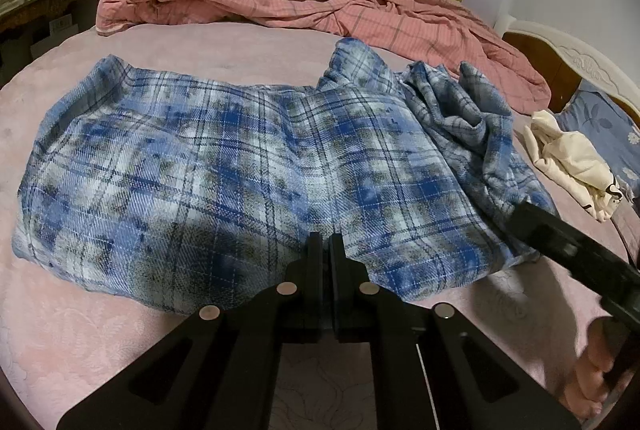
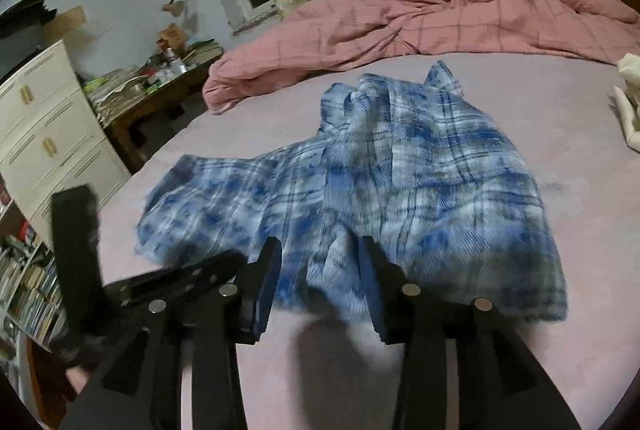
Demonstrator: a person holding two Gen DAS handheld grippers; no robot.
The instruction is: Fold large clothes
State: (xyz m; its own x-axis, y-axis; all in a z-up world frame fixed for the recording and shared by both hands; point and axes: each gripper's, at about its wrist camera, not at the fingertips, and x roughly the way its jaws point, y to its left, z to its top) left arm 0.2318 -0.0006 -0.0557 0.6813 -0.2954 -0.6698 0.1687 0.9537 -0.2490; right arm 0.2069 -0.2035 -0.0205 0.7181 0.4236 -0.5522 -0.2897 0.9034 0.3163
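Lying spread on the pink bed sheet point(image 1: 100, 330) is one blue plaid flannel shirt point(image 1: 224, 166), the only garment of that pattern here. In the left wrist view its long axis is running across the frame, from a rounded end at the left to a bunched, crumpled end at the right, where the duller reverse side of the cloth is showing in folds. In the right wrist view the same shirt point(image 2: 400, 182) is stretching away from the camera, with a pointed fold sticking up at its far end toward the pink checked duvet point(image 2: 460, 14).

The left gripper point(image 1: 325, 242) is sitting over the shirt's near edge with its jaws pressed together; whether they are pinching a thin fold of the cloth I cannot tell. The right gripper point(image 2: 320, 254) is hovering at the shirt's near, bunched edge with its jaws spread apart and the cloth lying between them, not squeezed. That view is blurred.

Beyond the shirt, one pink checked duvet is lying heaped along the far side of the bed. To the right of the shirt, one cream garment point(image 1: 572, 166) is lying crumpled, well apart from it, beside one blue floral pillow point(image 1: 608, 126).
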